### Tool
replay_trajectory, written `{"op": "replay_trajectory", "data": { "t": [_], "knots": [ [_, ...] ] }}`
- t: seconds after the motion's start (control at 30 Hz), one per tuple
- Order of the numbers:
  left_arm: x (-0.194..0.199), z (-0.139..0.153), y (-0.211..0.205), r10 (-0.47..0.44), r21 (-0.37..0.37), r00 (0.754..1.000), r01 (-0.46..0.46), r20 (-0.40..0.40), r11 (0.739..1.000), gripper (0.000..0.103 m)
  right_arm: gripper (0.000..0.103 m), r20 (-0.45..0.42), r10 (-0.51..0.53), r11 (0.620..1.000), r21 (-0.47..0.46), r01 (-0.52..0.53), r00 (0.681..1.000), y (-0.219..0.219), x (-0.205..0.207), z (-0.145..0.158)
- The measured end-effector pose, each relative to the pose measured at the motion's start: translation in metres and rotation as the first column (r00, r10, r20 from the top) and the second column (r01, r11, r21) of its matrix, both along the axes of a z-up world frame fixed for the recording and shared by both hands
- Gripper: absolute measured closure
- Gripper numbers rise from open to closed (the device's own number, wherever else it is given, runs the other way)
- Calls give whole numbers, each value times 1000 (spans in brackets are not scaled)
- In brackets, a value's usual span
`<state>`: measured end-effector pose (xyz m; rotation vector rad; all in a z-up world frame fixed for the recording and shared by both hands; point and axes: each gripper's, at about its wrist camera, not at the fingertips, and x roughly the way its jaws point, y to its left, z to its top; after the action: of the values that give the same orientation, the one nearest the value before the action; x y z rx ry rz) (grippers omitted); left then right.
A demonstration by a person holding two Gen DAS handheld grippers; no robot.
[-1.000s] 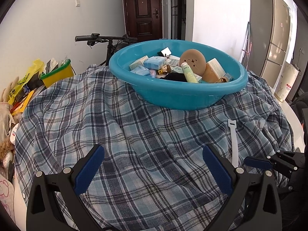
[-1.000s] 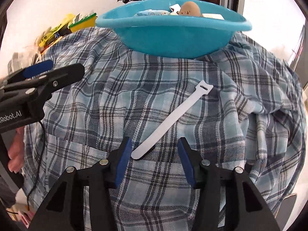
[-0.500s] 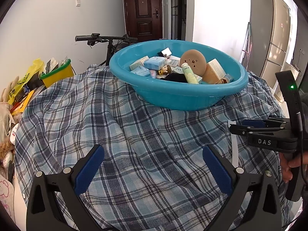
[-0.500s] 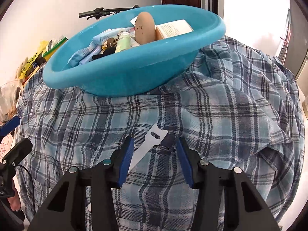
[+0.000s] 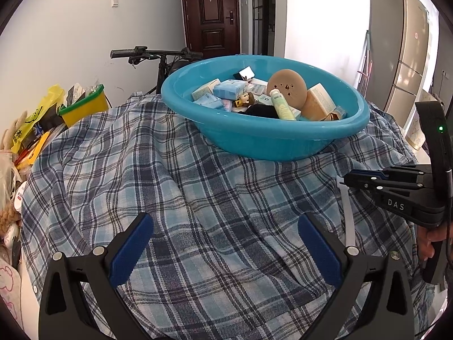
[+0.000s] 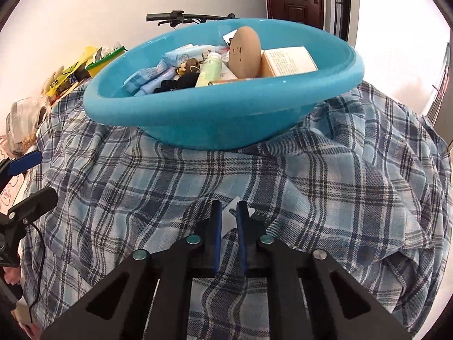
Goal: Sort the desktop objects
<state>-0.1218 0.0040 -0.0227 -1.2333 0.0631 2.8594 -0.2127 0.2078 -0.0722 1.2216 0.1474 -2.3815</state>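
Note:
A white strap (image 5: 347, 212) lies on the plaid cloth (image 5: 198, 192), in front of the blue basin (image 5: 254, 141) and to its right. My right gripper (image 6: 228, 208) is at the strap's far end (image 6: 228, 221). Its jaws are closing, and the blue pads pinch the strap between them. In the left wrist view the right gripper (image 5: 346, 180) comes in from the right edge, held by a hand. My left gripper (image 5: 223, 226) hangs wide open over bare cloth with nothing between its fingers. The basin (image 6: 198, 119) holds several boxes, packets, a tube and a round tan disc.
A yellow-green box (image 5: 85, 110) and snack bags (image 5: 31, 124) crowd the table's left edge. A bicycle handlebar (image 5: 147, 53) stands behind the basin against the wall. A fridge (image 5: 407, 56) is at the far right.
My right gripper slid forward along the strap to its slotted end near the basin, and its jaws closed on it. The left gripper stayed put and open.

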Motion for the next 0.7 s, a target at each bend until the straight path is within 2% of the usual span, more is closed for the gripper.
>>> {"op": "replay_trajectory", "data": {
  "t": [0.1, 0.2, 0.27, 0.3, 0.33, 0.37, 0.4, 0.43, 0.47, 0.57, 0.63, 0.67, 0.7],
  "knots": [
    [1, 1, 4, -10, -2, 1000, 10, -4, 1000, 0, 98, -20, 12, 1000, -13, -12, 1000, 0, 3, 9],
    [2, 1, 6, -17, -4, 1000, 17, -3, 1000, 0, 98, -37, -5, 999, 43, 7, 999, -2, -4, 8],
    [3, 2, 6, -18, -6, 1000, 18, -3, 1000, 0, 94, 20, 33, 999, 38, -34, 999, -2, -13, -1],
    [4, 2, 6, -17, -9, 1000, 17, -4, 1000, 0, 87, 49, 47, 998, 36, -49, 998, -3, -16, -6],
    [5, 2, 5, -15, -11, 1000, 15, -4, 1000, 0, 86, 58, 48, 997, 53, -51, 997, -4, -18, -11],
    [5, 1, 4, -12, -11, 1000, 12, -1, 1000, 0, 78, 29, 58, 996, 61, -60, 998, -5, -16, -11],
    [4, 1, 3, -9, -11, 1000, 9, 1, 1000, 0, 69, 16, 62, 994, 92, -63, 998, -7, -16, -12],
    [4, 0, 1, -5, -11, 1000, 5, 3, 1000, 0, 51, 1, 62, 990, 124, -61, 998, -8, -15, -12],
    [3, -1, 0, -2, -12, 1000, 2, 6, 1000, 0, 45, -14, 64, 989, 136, -62, 998, -8, -14, -12],
    [2, -3, -1, 1, -10, 1000, -1, 10, 1000, 0, 45, -2, 103, 985, 140, -102, 995, -7, -12, -17],
    [2, -4, 0, 0, -11, 1000, 0, 11, 1000, 0, 56, -4, 126, 985, 120, -124, 992, -6, -11, -17],
    [2, -4, 1, -2, -11, 1000, 2, 12, 1000, 0, 66, -11, 133, 984, 121, -131, 991, -5, -10, -16],
    [1, -4, 1, -3, -13, 1000, 3, 12, 1000, 0, 71, -15, 147, 982, 122, -145, 989, -5, -9, -16]
  ]
}}
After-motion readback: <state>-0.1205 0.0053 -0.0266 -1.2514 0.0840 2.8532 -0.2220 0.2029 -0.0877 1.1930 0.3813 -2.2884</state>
